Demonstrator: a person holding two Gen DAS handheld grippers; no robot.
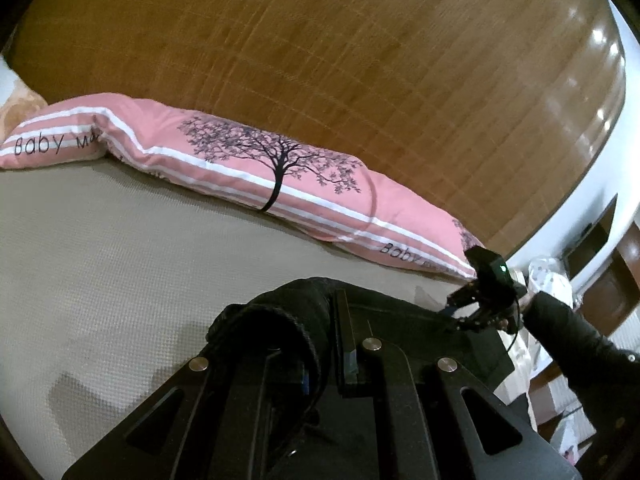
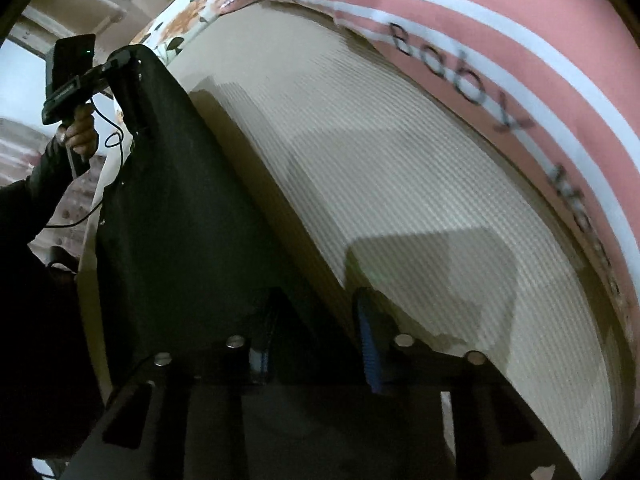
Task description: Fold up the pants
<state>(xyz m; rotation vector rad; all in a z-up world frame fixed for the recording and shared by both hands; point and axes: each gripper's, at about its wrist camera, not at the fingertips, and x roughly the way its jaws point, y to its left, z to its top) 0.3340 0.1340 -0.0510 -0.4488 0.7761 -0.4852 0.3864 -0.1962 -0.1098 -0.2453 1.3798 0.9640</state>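
Left gripper [image 1: 320, 344] clenched on bunched end of black pants [image 1: 400, 312]. Right gripper [image 2: 316, 320] straddles other end of pants [image 2: 180, 200]; grip there unclear. Pants stretched between them on beige bed sheet [image 1: 140, 260], pink pillow [image 1: 240, 160] behind.

A bed covered in a beige, finely ribbed woven mat [image 1: 120, 272] carries everything. Taking the long pink pillow printed with white stripes, a black tree and the words "Baby" [image 1: 248, 168] as landmark: it lies along the mat's far edge, against the brown wooden headboard. The black pants [image 2: 180, 200] lie flat on the mat on the near side of that pillow, apart from it, with bare mat between them.
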